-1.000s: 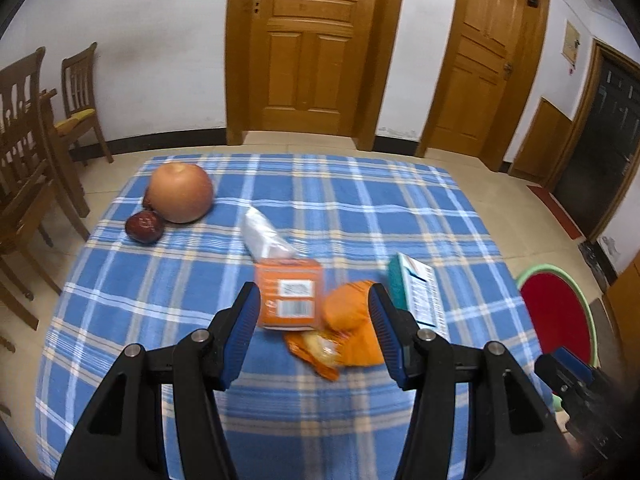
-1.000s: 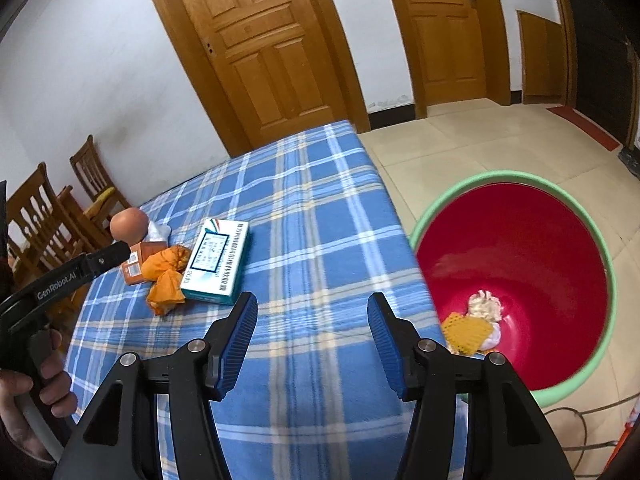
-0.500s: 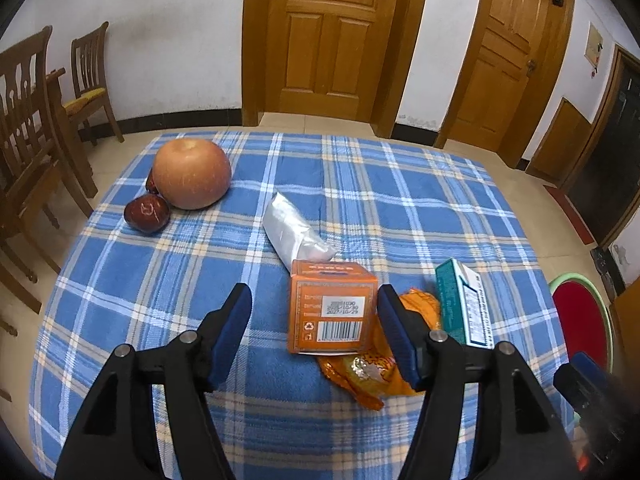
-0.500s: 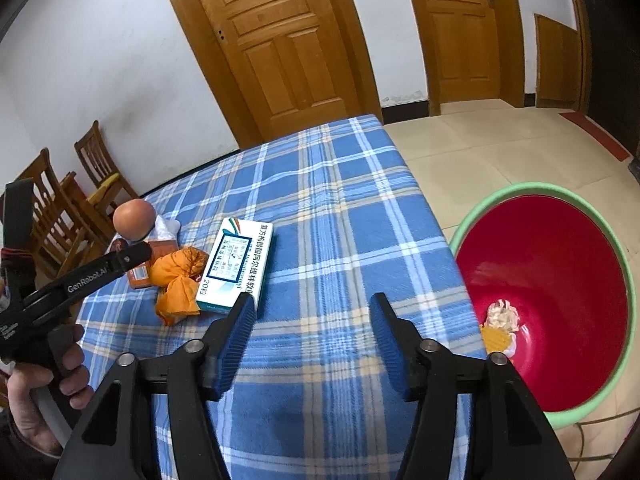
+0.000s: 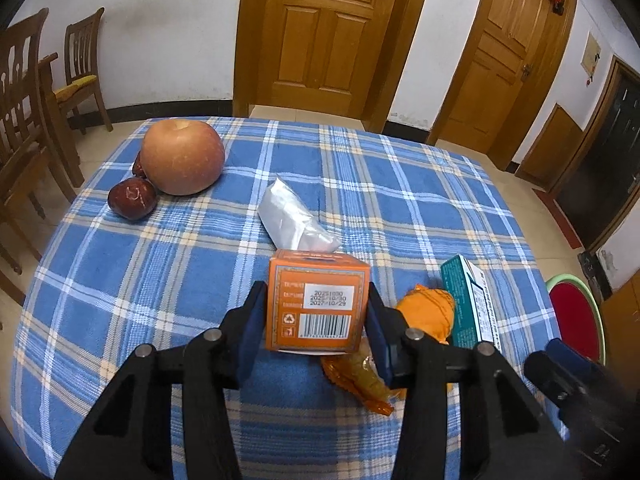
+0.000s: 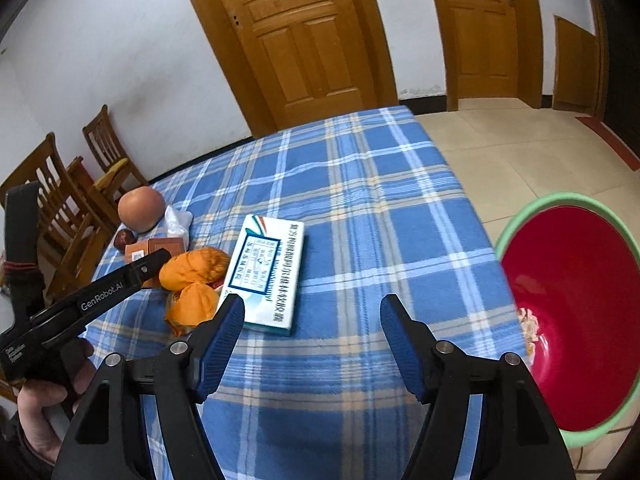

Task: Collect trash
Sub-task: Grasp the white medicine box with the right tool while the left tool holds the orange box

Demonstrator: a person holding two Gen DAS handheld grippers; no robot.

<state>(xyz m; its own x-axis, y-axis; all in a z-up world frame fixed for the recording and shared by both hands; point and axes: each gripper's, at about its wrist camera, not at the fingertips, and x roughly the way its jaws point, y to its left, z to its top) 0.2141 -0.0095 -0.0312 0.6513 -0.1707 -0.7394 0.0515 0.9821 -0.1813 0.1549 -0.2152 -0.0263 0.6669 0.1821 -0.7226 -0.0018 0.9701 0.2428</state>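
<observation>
In the left wrist view my left gripper [image 5: 316,312] has its pads against both sides of a small orange carton [image 5: 318,306] on the blue plaid table. Orange peel and a wrapper [image 5: 424,312] lie right of it, with a teal-and-white box [image 5: 472,300] beyond and a silver wrapper [image 5: 292,216] behind. In the right wrist view my right gripper [image 6: 312,320] is open and empty above the table's near edge, just right of the white box [image 6: 268,272]. The orange peel [image 6: 192,276] and the left gripper [image 6: 152,260] lie to its left.
An apple [image 5: 182,158] and a red date [image 5: 132,198] sit at the table's far left. A red basin with a green rim [image 6: 576,312] stands on the floor right of the table, with scraps inside. Wooden chairs [image 5: 24,92] stand at the left.
My left gripper moved forward and closed its fingers around the orange carton. My right gripper swung left from the basin toward the white box.
</observation>
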